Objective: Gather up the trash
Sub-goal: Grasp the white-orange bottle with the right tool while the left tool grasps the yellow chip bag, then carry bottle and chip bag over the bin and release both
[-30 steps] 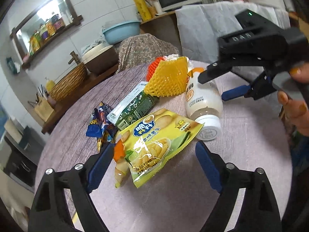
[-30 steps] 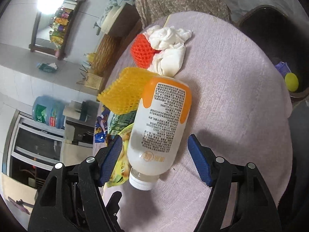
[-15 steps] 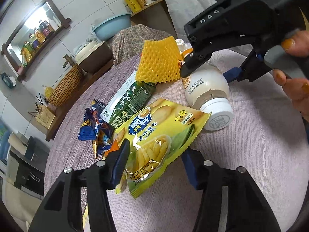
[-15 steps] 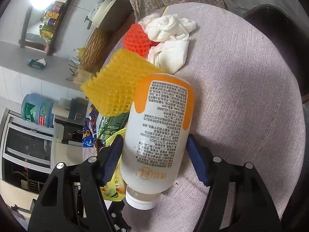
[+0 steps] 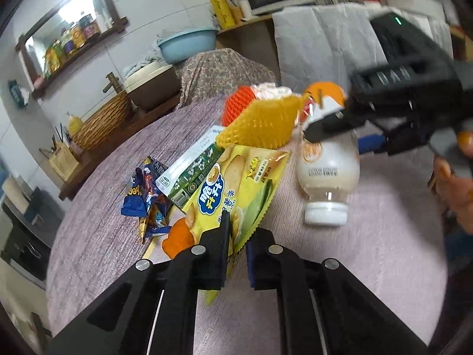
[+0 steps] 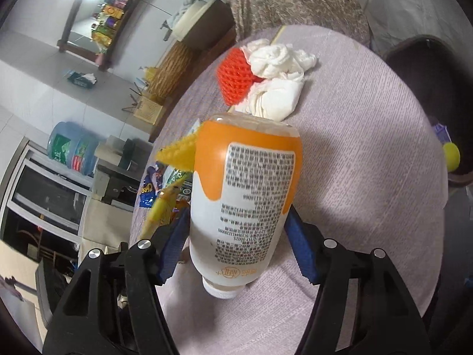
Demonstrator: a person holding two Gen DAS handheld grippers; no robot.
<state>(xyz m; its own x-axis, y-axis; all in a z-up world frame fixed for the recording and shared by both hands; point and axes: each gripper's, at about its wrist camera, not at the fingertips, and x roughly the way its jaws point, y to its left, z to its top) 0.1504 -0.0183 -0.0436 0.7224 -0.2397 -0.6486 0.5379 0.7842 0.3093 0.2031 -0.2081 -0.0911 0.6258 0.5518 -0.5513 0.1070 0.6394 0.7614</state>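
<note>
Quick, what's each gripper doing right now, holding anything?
Left gripper: shut on the yellow crinkly snack bag.
Right gripper: shut on the white plastic bottle with orange label.

Both tools are built from black plastic linkage arms joined by silver pivot screws, with blue pads on the fingers. On the right tool (image 5: 348,136), a green LED and a grey trigger are seen; left tool (image 5: 236,248) matches.

Round table (image 5: 369,266) under a mauve ribbed cloth, bearing a blue wrapper (image 5: 145,198), green carton (image 5: 189,174), yellow net (image 5: 260,124), orange net (image 6: 235,78) and crumpled white tissue (image 6: 278,71).
</note>
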